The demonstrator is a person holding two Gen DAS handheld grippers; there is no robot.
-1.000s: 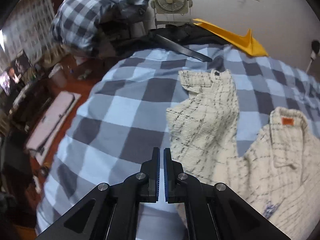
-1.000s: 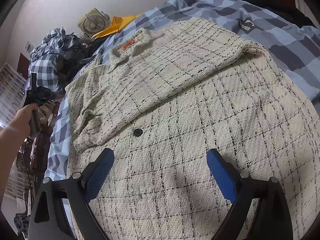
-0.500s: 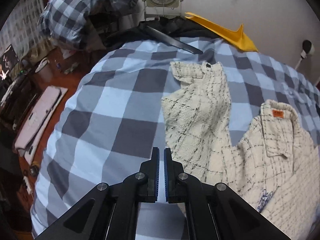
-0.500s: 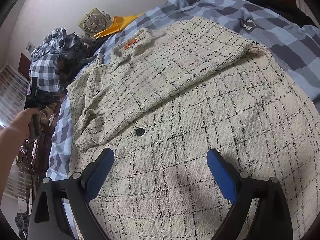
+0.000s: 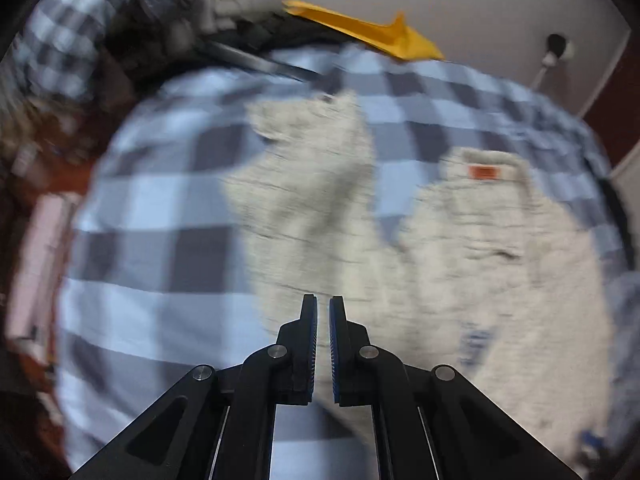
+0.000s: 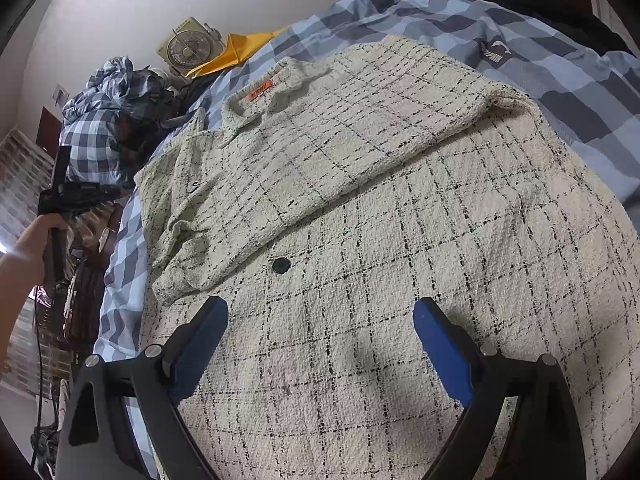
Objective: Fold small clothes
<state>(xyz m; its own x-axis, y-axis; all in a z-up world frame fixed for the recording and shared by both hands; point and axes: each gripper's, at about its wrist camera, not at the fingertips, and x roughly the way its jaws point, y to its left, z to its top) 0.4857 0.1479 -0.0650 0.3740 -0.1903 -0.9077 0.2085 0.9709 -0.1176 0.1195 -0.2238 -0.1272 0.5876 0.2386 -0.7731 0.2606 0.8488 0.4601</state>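
A cream tweed shirt (image 6: 400,208) with thin black check lines lies spread on a bed covered by a blue-and-grey checked duvet (image 6: 568,80). The right gripper (image 6: 320,316) hangs just above the shirt's lower part with its blue-padded fingers (image 6: 436,336) set wide apart and nothing between them. Just ahead of them sits a black button (image 6: 281,265), and beyond it one sleeve lies folded across the chest. The collar with its orange label (image 6: 260,90) lies farthest from the fingertips.

The left gripper (image 5: 323,304) has its fingers drawn almost together, only a thin slit showing, and they hold nothing. That view is blurred. Past its tips the other sleeve (image 5: 312,184) stretches away over the duvet, unfolded, with the shirt's body off to the right of the fingers. Far beyond, by the wall, stand a box fan (image 6: 188,46) and something yellow (image 5: 368,32). A hand (image 6: 30,252) at the left edge of the right view grips the left tool's handle.
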